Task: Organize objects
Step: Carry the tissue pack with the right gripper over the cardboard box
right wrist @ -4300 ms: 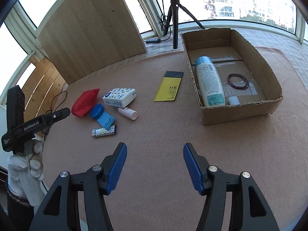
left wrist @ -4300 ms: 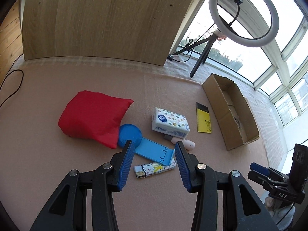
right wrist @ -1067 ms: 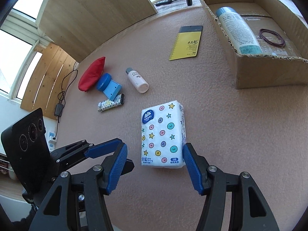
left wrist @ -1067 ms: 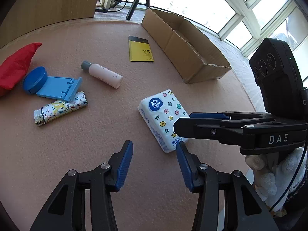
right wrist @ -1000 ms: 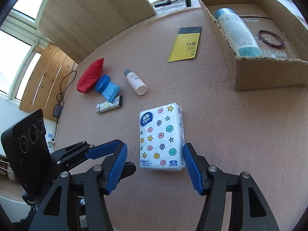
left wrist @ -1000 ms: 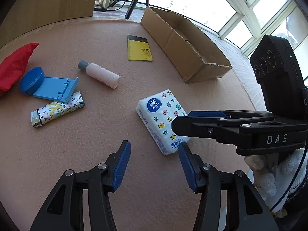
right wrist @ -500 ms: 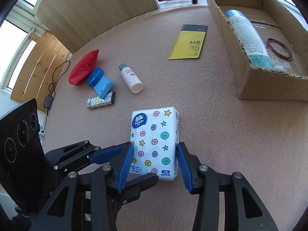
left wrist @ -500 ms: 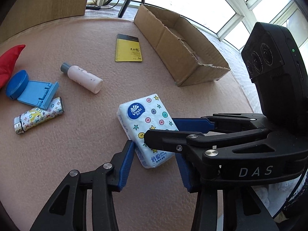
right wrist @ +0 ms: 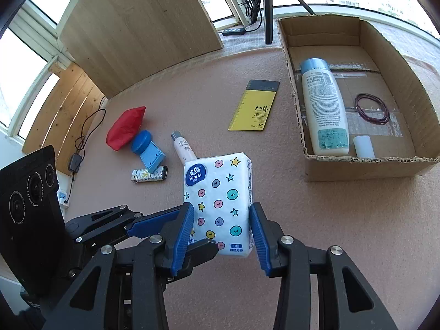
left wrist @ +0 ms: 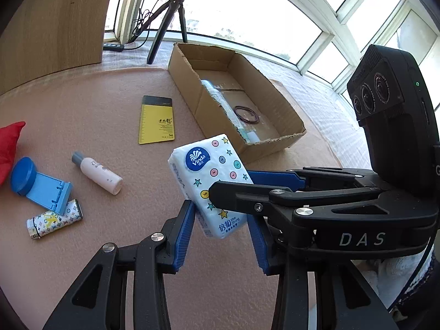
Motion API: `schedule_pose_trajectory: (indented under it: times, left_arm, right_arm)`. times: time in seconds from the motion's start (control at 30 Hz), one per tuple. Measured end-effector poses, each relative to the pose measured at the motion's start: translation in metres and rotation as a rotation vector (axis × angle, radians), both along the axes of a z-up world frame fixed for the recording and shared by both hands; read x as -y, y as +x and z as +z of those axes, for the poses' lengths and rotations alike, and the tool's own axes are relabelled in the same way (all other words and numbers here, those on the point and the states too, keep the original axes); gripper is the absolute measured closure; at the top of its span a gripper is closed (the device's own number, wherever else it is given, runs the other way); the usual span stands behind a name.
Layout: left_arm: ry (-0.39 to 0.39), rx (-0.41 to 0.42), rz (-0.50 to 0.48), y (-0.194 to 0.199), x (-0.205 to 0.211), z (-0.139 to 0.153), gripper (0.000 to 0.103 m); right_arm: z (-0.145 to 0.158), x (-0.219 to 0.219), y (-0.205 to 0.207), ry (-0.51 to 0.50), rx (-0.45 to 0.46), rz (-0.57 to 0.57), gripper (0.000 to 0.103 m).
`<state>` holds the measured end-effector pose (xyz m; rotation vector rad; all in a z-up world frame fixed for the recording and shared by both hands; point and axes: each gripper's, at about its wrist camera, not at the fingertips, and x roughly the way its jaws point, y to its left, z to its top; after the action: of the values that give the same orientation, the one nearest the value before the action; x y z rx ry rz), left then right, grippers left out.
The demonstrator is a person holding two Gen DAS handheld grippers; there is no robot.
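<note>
Since a second ago the tissue pack [left wrist: 213, 189] has left the pink table cover [left wrist: 82, 101] and now hangs in the air, and both sets of jaws, then standing clear of it, have just been closing and now pinch it between them. In the left wrist view the left gripper [left wrist: 221, 232] clamps the pack's near end between its blue pads, while the right gripper [left wrist: 275, 189] reaches in from the right and holds the same pack across its lower half. The cardboard box [left wrist: 189, 74] stands beyond the pack, its open top showing a lying bottle and dark rubber bands [left wrist: 247, 114]. Left of the box lies a yellow card [left wrist: 156, 123]; further left of it, away from the box, are a small pink bottle [left wrist: 97, 172], a blue stand [left wrist: 38, 185], a patterned lighter [left wrist: 55, 221] and a red pouch [left wrist: 9, 143]. In the right wrist view the right gripper [right wrist: 221, 232] grips the pack [right wrist: 220, 192] by its long sides, and the left gripper [right wrist: 170, 232] comes in from the lower left, its pads on the pack's near corner. The box [right wrist: 365, 169] sits to the right of the pack and beyond it, holding a white lotion bottle [right wrist: 323, 107], the rubber bands [right wrist: 371, 108] and a small white cylinder [right wrist: 363, 145]. The yellow card [right wrist: 254, 107] lies just left of the box.
</note>
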<state>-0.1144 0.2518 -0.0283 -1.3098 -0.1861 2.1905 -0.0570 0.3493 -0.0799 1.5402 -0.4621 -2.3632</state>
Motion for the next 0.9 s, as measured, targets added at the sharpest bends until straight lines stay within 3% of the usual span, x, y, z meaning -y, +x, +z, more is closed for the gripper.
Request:
schedule_pose_trajectory:
  times: [0.43,0.9]
  left_arm:
    - [-0.011,-0.110,-0.033,-0.057,-0.068,0.042,0.061]
    - [-0.029,-0.103,-0.058,-0.091,-0.124,0.036,0.061]
  right_arm:
    - [0.047,-0.066,-0.032,0.039,-0.114,-0.101,0.064]
    - [0.043,-0.117,-0.052,0.068,-0.116,-0.172,0.064]
